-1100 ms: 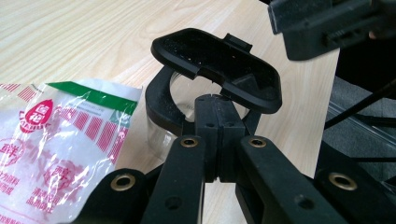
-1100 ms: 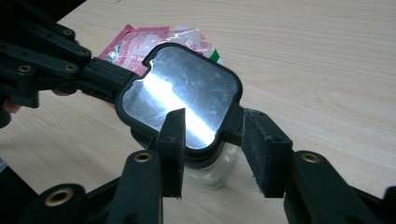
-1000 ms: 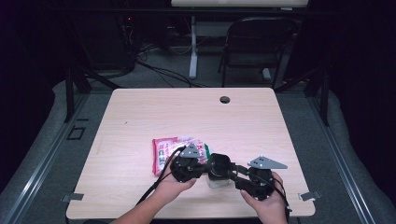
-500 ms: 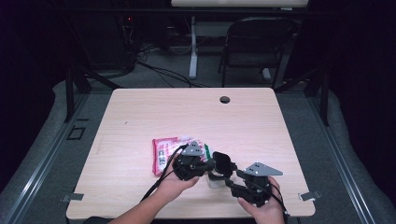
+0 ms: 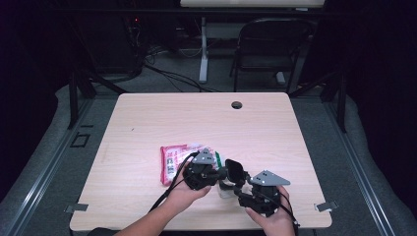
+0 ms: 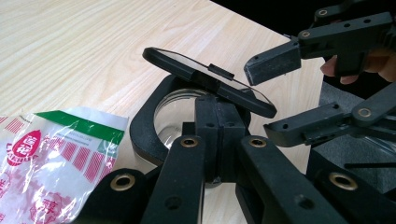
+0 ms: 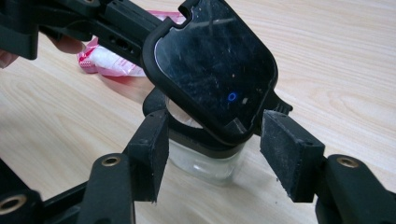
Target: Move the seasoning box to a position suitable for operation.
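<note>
Here, in the high view, the left gripper (image 5: 216,173) and the right gripper (image 5: 241,184) meet near the front edge of the bench (image 5: 147,123), around a small clear jar (image 5: 225,189) whose black flip lid (image 5: 234,171) stands tilted up. A red-and-white plastic packet (image 5: 172,160) lies flat just to the left of the left gripper, partly under it. A dark round hole (image 5: 236,104) sits in the bench top far from the person.

In the left gripper view, the left gripper (image 6: 219,126) has its jaws pressed together on the hinge side of the jar's black collar (image 6: 144,135), at the base of the lid. The lid (image 6: 210,81) slants upward above the glass mouth. The right gripper (image 6: 280,93) is beyond, its jaws spread wide and touching nothing. The packet (image 6: 56,154) lies at the lower left, just beside the jar.

In the right gripper view, the right gripper (image 7: 212,154) has just been opening; its jaws stand wide apart on either side of the jar (image 7: 205,163), clear of it, with the raised lid (image 7: 215,65) between and above them. The left gripper's black arm (image 7: 121,23) reaches in from the upper left to the jar's collar.
</note>
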A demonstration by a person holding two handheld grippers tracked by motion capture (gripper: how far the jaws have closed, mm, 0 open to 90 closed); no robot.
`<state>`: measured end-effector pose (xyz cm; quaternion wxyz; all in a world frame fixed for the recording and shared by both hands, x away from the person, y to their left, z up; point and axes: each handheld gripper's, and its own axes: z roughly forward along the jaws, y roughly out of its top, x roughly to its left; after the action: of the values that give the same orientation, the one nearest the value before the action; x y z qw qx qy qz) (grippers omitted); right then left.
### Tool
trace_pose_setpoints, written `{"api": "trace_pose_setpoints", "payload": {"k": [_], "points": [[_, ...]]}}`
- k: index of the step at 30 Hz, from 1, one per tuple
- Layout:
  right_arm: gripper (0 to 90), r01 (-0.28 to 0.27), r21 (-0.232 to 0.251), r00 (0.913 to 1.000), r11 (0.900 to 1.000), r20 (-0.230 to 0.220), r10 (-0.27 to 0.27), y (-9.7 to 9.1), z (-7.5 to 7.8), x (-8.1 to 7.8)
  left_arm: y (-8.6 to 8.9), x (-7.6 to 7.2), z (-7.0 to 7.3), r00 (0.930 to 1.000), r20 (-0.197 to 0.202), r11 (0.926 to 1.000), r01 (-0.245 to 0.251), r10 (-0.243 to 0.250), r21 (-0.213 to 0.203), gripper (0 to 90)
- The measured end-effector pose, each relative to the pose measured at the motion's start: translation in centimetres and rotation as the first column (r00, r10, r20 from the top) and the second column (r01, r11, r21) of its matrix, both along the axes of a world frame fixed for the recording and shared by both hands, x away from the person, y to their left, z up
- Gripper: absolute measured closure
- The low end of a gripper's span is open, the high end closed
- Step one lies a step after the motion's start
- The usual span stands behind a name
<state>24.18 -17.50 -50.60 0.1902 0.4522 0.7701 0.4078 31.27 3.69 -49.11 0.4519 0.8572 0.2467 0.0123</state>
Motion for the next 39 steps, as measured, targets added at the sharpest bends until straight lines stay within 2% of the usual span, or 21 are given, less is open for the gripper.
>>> {"api": "trace_pose_setpoints", "payload": {"k": [7, 13, 26, 32, 39], "points": [[44.3, 0.015, -0.009, 0.9989, 0.9999, 0.045, -0.014, 0.6, -0.1, 0.4, 0.1, -0.1, 0.0, 1.0, -0.002, 1.0, 0.002, -0.002, -0.003, 89.9], [46.1, 0.023, -0.001, 0.9989, 0.9997, 0.041, -0.023, 0.5, -0.2, 0.5, 0.1, -0.2, -0.1, 1.0, 0.003, 1.0, 0.003, -0.003, 0.002, 88.8], [48.0, 0.019, 0.007, 0.9992, 0.9998, 0.036, -0.019, 0.3, -0.1, 0.5, 0.6, 0.6, -1.3, 0.9978, 0.019, 0.9973, -0.064, 0.063, 0.037, 83.5], [49.7, 0.02, 0.011, 0.9992, 0.9997, 0.036, -0.02, 0.1, 0.0, 0.5, 0.8, 0.9, -1.7, 0.9951, 0.032, 0.9936, -0.095, 0.093, 0.06, 80.2], [50.5, 0.023, 0.019, 0.9991, 0.9996, 0.035, -0.024, 0.1, 0.0, 0.5, 0.8, 1.0, -2.1, 0.9926, 0.03, 0.9917, -0.119, 0.117, 0.049, 76.0]]}}
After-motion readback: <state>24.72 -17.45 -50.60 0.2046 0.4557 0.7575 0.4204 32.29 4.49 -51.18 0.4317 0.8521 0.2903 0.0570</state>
